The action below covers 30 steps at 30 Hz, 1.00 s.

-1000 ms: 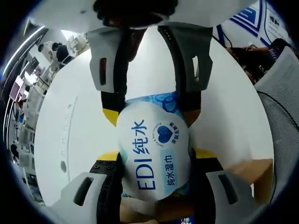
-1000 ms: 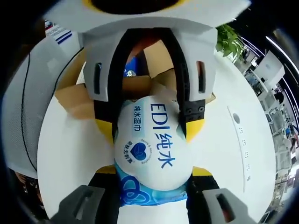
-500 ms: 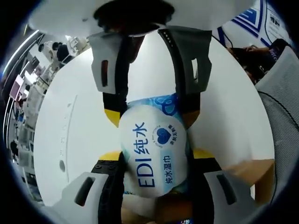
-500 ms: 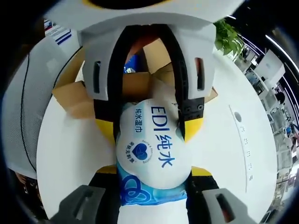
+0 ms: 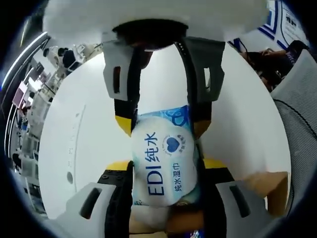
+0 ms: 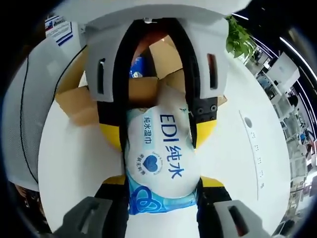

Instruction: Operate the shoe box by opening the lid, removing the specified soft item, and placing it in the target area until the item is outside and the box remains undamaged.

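- Wet-wipes pack (image 5: 164,166) – soft white/blue pouch w/ "EDI" print and a blue heart, held up over the white counter (image 5: 74,148) between both tools
- Left hand-held gripper (image 5: 164,168): jaws rise from bottom of left gripper view, yellow-tipped, closed on the near end of the pack; pack bulges between them
- Right hand-held gripper (image 6: 161,186): in right gripper view its jaws clamp the blue-bordered end of the pack (image 6: 158,158), one jaw each side, touching it
- Each view also shows the other tool coming in from the top: in left gripper view the right one (image 5: 161,126) pinches the far end; in right gripper view the left one (image 6: 157,134) does likewise, so pack is gripped at both ends
- Shoe box (image 6: 143,87) – brown cardboard, flaps open, on counter beyond the pack in right gripper view; something blue inside, can't tell what
- Left gripper view: a corner of the box (image 5: 262,186) shows lower right, apart from pack
- Pack is outside the box, w/ no part of it in the opening
- Green plant (image 6: 240,39) at far edge; office desks (image 5: 29,99) in bkgd
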Motion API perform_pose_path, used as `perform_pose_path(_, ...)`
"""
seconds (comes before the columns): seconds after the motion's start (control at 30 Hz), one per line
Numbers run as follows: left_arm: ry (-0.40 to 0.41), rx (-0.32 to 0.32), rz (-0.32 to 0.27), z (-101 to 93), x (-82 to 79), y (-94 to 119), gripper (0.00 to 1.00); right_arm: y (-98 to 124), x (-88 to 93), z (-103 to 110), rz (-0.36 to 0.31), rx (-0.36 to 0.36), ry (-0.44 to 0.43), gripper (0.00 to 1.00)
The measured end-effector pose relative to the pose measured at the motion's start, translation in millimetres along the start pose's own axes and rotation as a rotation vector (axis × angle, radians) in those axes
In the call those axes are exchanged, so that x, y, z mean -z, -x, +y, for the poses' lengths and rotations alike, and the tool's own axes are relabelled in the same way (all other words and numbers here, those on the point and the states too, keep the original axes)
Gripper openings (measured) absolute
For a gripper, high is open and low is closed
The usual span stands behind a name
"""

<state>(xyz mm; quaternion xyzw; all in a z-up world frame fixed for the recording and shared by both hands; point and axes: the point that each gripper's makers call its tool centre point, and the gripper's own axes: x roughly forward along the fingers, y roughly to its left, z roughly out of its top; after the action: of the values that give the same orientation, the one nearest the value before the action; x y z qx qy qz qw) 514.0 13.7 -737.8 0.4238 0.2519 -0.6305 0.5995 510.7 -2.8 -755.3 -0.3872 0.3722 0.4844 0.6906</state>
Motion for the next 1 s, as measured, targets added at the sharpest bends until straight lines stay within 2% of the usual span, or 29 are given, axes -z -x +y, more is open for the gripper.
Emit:
perform_pose_path(0.27, 0.004, -0.014, -0.015, -2.9, -6.1, 19, 0.56, 14, -6.6, 1, -0.009, 0.022, -0.038, 0.5)
perform_pose_path(0.43, 0.028, -0.034, -0.04, -4.1, -9.5, 35, 0.57, 22, -10.4, 4, -0.015, 0.028, -0.072, 0.55)
perform_pose_path(0.6, 0.092, -0.053, -0.099, -5.5, -17.9, 51, 0.58, 29, -16.4, 12, -0.023, 0.034, -0.074, 0.58)
perform_pose_path(0.77, 0.11, -0.085, -0.116, -7.6, -17.8, 64, 0.58, 36, -20.6, 16, -0.023, 0.048, -0.089, 0.58)
perform_pose_path(0.83, 0.125, -0.102, -0.133, -5.1, -18.6, 70, 0.6, 40, -24.6, 15, -0.04, 0.062, -0.111, 0.58)
perform_pose_path(0.9, 0.168, -0.113, -0.178, -3.7, -22.8, 81, 0.62, 45, -28.5, 12, -0.059, 0.08, -0.144, 0.58)
perform_pose_path(1.0, 0.2, -0.126, -0.195, -2.4, -19.6, 94, 0.62, 52, -32.9, 9, -0.086, 0.103, -0.191, 0.59)
